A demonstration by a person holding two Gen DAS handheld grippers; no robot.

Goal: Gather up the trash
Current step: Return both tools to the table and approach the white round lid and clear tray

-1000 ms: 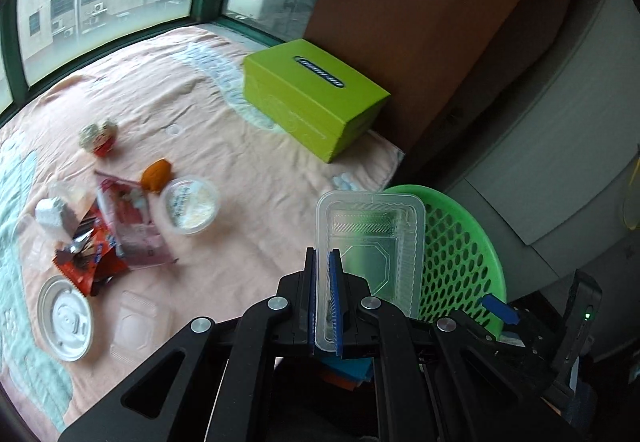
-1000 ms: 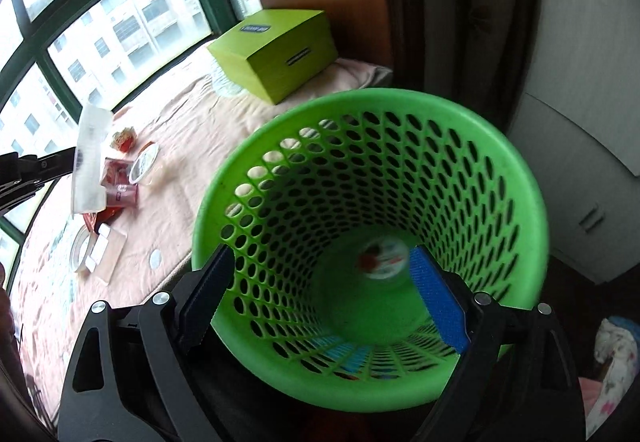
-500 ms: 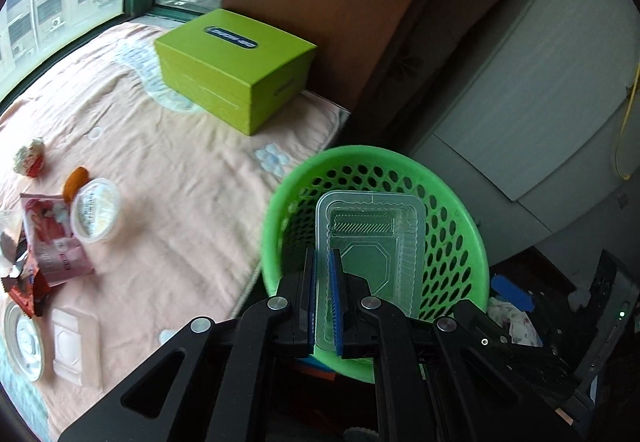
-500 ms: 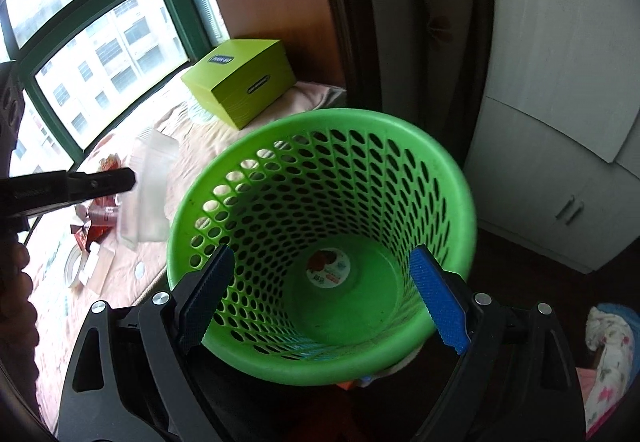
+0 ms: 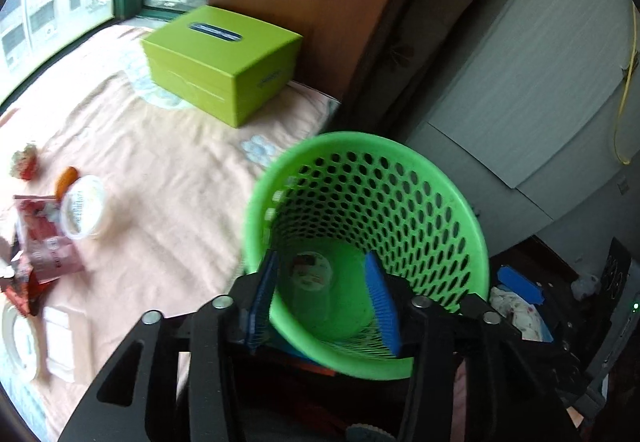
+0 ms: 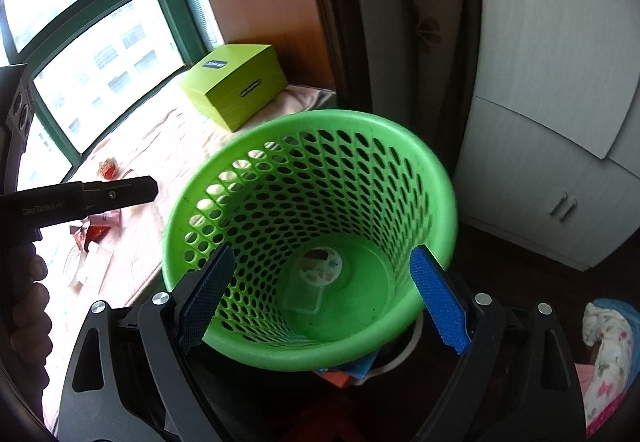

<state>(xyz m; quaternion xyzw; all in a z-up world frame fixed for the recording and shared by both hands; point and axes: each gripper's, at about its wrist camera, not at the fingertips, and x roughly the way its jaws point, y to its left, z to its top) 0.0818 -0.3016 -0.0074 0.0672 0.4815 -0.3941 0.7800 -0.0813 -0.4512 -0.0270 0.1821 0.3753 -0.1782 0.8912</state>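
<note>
A green perforated basket stands beside the cloth-covered ledge. A clear plastic tray and a round lid lie on its bottom. My left gripper is open and empty over the basket's near rim. My right gripper is open wide and empty, its pads on either side of the basket. Trash lies on the ledge: a white cup, a pink wrapper, an orange piece, a clear box.
A lime green box sits at the ledge's far end by the window. Grey cabinets stand right of the basket. Patterned cloth lies on the floor at right. The left gripper's side shows in the right wrist view.
My left gripper has opened and the clear tray has dropped from it into the basket. The basket now sits closer under both grippers.
</note>
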